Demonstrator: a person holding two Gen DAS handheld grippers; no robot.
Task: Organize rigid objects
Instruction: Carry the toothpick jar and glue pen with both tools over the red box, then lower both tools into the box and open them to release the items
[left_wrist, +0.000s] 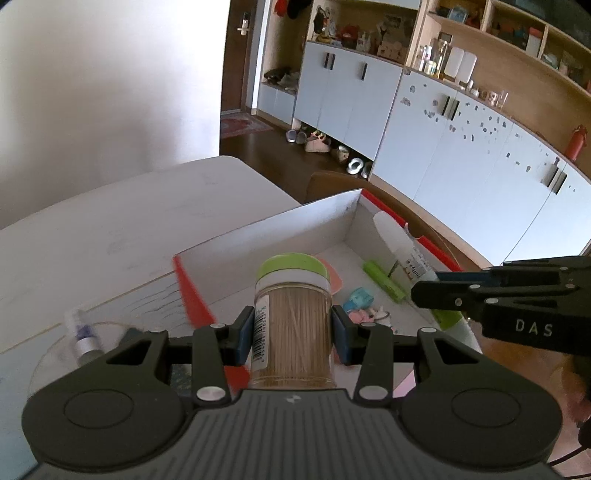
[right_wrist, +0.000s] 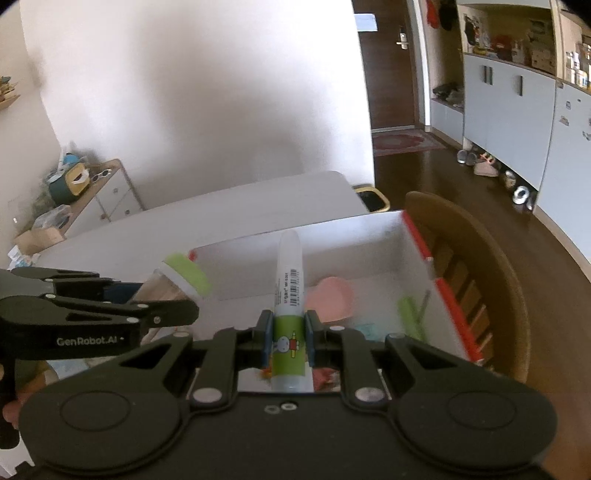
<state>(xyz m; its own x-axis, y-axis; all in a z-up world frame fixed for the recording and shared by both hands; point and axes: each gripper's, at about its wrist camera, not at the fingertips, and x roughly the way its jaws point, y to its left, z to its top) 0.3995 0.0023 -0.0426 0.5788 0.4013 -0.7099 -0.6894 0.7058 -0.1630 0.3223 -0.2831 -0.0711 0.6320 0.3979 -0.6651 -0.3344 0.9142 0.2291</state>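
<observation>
My left gripper (left_wrist: 293, 328) is shut on a clear toothpick jar (left_wrist: 291, 332) with a green lid, held above the near edge of a white box with red rims (left_wrist: 258, 236). My right gripper (right_wrist: 288, 339) is shut on a white and green glue tube (right_wrist: 290, 314), held over the same box (right_wrist: 369, 236). The tube also shows in the left wrist view (left_wrist: 402, 251), and the jar in the right wrist view (right_wrist: 177, 280). Inside the box lie a pink item (right_wrist: 332, 299), a green pen (left_wrist: 384, 280) and small blue and pink pieces (left_wrist: 360, 299).
The box sits on a white table (left_wrist: 110, 229). A small purple and white tube (left_wrist: 83, 334) lies on a clear disc at the left. A wooden chair (right_wrist: 480, 266) stands right behind the box. Cabinets and shoes line the far wall.
</observation>
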